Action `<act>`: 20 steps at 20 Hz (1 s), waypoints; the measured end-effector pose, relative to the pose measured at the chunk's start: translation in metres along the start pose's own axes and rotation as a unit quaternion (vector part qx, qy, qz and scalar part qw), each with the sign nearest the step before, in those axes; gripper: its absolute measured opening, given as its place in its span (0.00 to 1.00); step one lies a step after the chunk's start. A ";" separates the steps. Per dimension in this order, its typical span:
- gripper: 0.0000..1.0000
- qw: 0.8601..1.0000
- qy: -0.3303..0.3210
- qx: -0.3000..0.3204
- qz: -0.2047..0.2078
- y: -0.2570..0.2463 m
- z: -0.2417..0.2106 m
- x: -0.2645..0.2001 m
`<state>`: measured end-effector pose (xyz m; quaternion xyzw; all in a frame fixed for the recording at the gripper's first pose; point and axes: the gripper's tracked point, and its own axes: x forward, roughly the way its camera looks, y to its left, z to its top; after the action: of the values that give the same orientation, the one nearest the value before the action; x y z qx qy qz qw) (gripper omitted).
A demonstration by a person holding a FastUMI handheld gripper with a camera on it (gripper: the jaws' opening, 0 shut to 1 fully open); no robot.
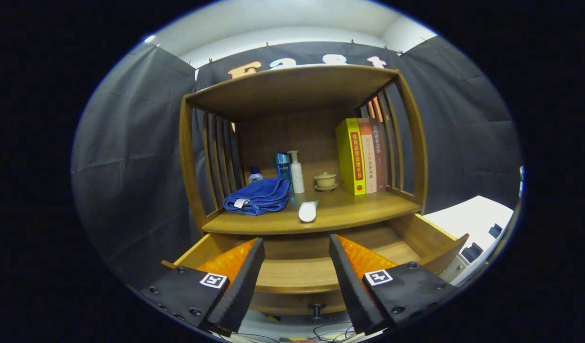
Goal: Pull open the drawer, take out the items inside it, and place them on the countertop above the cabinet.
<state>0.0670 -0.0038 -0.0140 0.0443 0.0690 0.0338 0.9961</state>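
Observation:
The wooden cabinet's drawer (430, 238) stands pulled out toward me, its bare wooden floor showing between and beyond my fingers. Its knob (316, 312) hangs below the front panel. My gripper (297, 247) hovers over the drawer, open, with nothing between its fingers. On the countertop (368, 207) above the drawer lies a white tube (308, 211) on its side near the front edge, beside a folded blue towel (259, 196).
Further back on the countertop stand a white pump bottle (297, 172), a blue bottle (282, 164), a small white jar (255, 175), a lidded cup on a saucer (325, 181) and upright books (361, 156). A white surface (468, 221) lies to the right. Cables (330, 331) trail on the floor below.

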 end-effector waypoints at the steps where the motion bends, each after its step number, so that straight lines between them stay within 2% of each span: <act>1: 0.90 1.000 -0.014 -0.005 0.001 0.002 -0.006 -0.007; 4: 0.90 0.999 -0.030 -0.032 -0.010 0.010 -0.033 -0.040; 8: 0.90 0.999 -0.032 -0.020 -0.027 0.008 -0.054 -0.058; 15: 0.90 0.999 -0.008 -0.017 -0.028 -0.001 -0.094 -0.051; 20: 0.90 0.999 0.005 -0.015 -0.037 -0.005 -0.106 -0.041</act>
<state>0.0118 -0.0030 -0.1130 0.0270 0.0752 -0.0022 0.9968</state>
